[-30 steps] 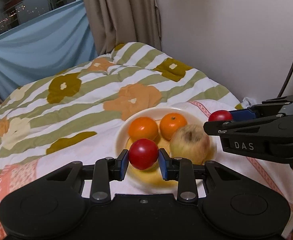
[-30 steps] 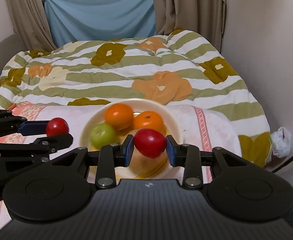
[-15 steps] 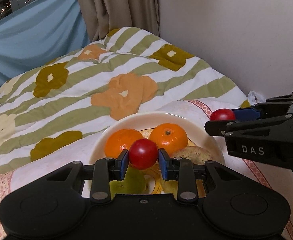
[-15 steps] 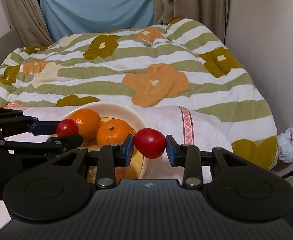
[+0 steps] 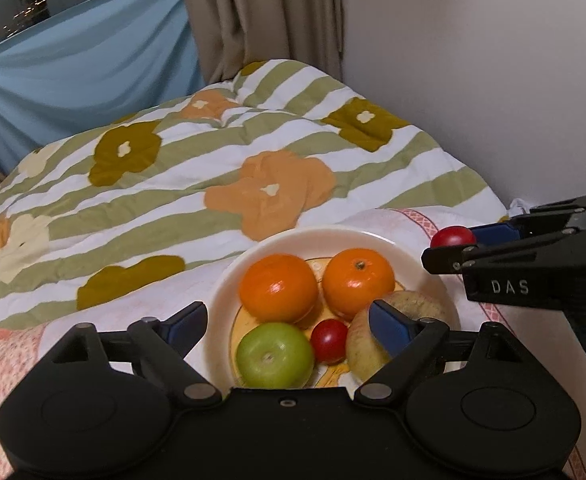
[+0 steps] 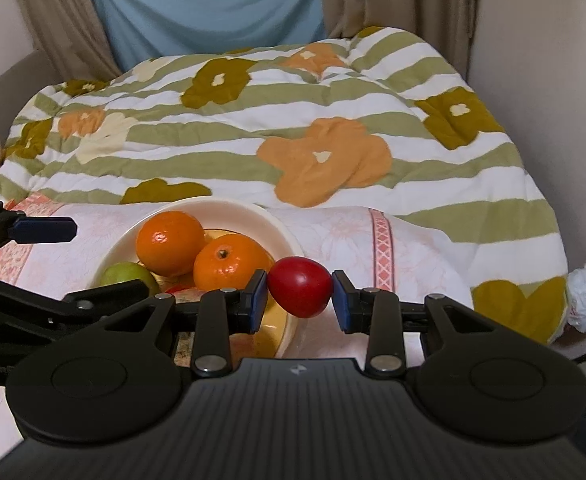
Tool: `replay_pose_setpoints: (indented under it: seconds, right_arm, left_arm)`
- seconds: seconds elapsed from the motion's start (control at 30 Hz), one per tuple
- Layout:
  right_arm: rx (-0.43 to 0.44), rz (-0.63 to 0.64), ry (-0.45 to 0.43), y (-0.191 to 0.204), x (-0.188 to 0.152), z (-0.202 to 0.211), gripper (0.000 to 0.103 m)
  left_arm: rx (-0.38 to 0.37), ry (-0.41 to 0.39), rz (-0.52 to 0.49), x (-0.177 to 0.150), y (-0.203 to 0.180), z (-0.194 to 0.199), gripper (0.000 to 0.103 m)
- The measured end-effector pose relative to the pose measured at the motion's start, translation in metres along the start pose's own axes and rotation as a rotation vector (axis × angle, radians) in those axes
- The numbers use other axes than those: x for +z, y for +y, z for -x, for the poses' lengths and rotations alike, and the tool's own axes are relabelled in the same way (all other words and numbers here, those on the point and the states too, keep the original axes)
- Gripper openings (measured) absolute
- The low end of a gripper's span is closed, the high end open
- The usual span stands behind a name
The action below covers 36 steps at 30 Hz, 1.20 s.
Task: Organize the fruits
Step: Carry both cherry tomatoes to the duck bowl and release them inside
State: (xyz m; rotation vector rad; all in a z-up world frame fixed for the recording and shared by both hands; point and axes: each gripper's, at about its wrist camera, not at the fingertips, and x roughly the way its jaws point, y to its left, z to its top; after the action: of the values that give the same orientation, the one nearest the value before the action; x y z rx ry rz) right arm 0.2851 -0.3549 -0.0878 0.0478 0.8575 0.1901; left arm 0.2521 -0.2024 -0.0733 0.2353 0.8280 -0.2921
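Left wrist view: left gripper [image 5: 289, 322] jaws just opened, empty, leaving a small red fruit [image 5: 329, 339] in the bowl [image 5: 229, 280] w/ oranges. Right gripper [image 6: 300, 294] clamps a red fruit [image 6: 300, 292] at the bowl's right edge, likely next to drop.

Cream bowl [image 5: 229, 280], two bright orange mandarins [image 5: 279, 288], one green apple [image 5: 275, 355], a small red tomato [image 5: 329, 340]. Quilt [image 5: 213, 168] striped green and white, orange and olive flowers. Black tongs [image 5: 289, 322], blue pads.

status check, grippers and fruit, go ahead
Left gripper just opened, red fruit lying in bowl. Right gripper shut on second red fruit beside rim. Nothing blocking.
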Motion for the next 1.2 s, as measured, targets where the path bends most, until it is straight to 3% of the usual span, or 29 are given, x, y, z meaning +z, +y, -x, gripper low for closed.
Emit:
replay_pose_setpoints:
  seconds: [0.4,0.47,0.53,0.83,1.2]
  right_arm:
    - [0.037,0.029,0.039,0.008,0.004,-0.018,0.051]
    - [0.034,0.041,0.027,0.009,0.004,-0.018,0.068]
    - [0.001,0.044,0.005,0.010,0.003,-0.015,0.103]
    - [-0.001,0.004,-0.014,0.006,-0.003,-0.002,0.103]
    - [-0.031,0.011,-0.087,0.019,-0.008,0.041,0.103]
  left_arm:
    - [0.048,0.019,0.037,-0.013,0.014,0.015,0.092]
    - [0.054,0.022,0.040,-0.015,0.013,0.016,0.092]
    - [0.058,0.025,0.042,-0.018,0.012,0.017,0.092]
    - [0.059,0.035,0.063,-0.028,0.010,0.023,0.093]
    - [0.099,-0.009,0.080,-0.039,0.016,0.058,0.093]
